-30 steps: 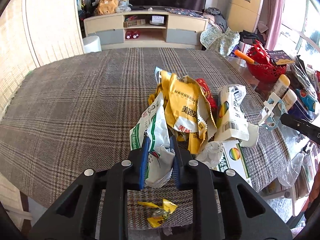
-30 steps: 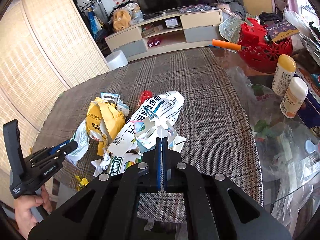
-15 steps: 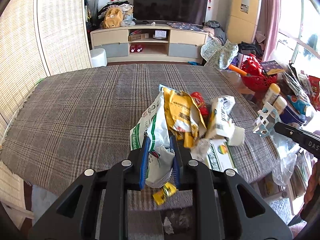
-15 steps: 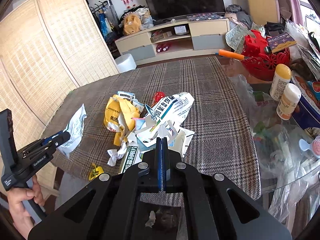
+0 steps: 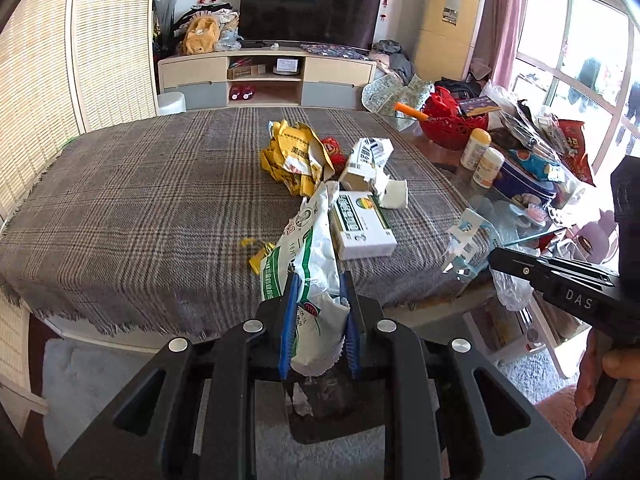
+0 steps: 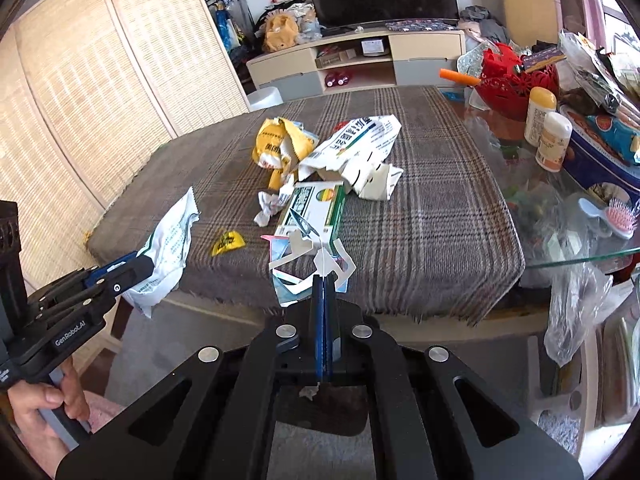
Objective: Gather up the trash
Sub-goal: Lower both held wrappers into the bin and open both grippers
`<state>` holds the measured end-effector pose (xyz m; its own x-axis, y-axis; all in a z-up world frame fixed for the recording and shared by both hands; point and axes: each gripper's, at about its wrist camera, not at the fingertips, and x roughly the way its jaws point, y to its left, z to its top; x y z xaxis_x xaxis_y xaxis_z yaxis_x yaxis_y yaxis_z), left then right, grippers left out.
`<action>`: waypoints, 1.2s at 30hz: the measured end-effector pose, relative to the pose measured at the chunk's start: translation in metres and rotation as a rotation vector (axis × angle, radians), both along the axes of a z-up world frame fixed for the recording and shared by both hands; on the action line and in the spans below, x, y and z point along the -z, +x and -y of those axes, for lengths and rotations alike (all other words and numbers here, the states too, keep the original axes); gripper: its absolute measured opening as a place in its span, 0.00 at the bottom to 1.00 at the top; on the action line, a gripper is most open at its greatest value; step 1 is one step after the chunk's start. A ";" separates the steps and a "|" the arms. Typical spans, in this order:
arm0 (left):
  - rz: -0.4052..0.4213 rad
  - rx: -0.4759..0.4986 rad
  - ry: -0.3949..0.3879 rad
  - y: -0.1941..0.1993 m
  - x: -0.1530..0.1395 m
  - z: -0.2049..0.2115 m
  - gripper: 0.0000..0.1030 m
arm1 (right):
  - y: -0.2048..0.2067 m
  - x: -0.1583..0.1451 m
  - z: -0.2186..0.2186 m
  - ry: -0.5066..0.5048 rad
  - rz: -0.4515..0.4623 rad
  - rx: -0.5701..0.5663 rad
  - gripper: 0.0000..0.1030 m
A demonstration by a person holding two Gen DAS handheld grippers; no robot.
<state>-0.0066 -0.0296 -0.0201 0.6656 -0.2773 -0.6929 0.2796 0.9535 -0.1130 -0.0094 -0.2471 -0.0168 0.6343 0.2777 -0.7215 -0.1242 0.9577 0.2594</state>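
Moved: both grippers lifted back past near tabletop (image 5: 120, 216) edge.
Left gripper (image 5: 318, 312): fingers clamp white-green crinkled plastic bag (image 5: 316, 264).
Right gripper (image 6: 325, 308): fingers pinched on torn white-blue cardboard scrap (image 6: 310, 268).

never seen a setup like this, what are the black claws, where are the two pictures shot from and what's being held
The black claws are hand-held two-finger grippers, one in each of a person's hands, each carrying a forward-looking fisheye camera. One picture looks along the left gripper, shut on a white and green plastic snack bag. The other looks along the right gripper, shut on a torn white and light-blue cardboard scrap. On the grey plaid tablecloth lie a crumpled yellow wrapper, a white and green medicine box, a torn white carton and a small yellow wrapper.
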 end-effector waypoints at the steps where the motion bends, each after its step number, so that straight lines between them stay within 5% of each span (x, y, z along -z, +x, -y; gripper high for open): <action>1: -0.012 0.013 -0.014 -0.007 0.006 0.002 0.19 | -0.004 0.005 -0.002 0.005 -0.011 -0.007 0.02; 10: -0.148 0.057 -0.004 -0.033 0.076 0.018 0.19 | -0.017 0.063 -0.013 -0.006 -0.126 -0.012 0.02; 21: -0.371 0.083 -0.007 -0.010 0.166 0.021 0.19 | 0.004 0.149 -0.011 0.026 -0.321 0.012 0.02; 36: -0.445 0.059 0.010 0.015 0.196 0.023 0.28 | 0.027 0.176 -0.020 0.054 -0.400 0.008 0.06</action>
<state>0.0081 -0.0523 -0.2161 0.2854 -0.2979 -0.9109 0.2598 0.9389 -0.2257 0.0179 -0.2266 -0.1926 0.3089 0.3183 -0.8962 0.0037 0.9419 0.3358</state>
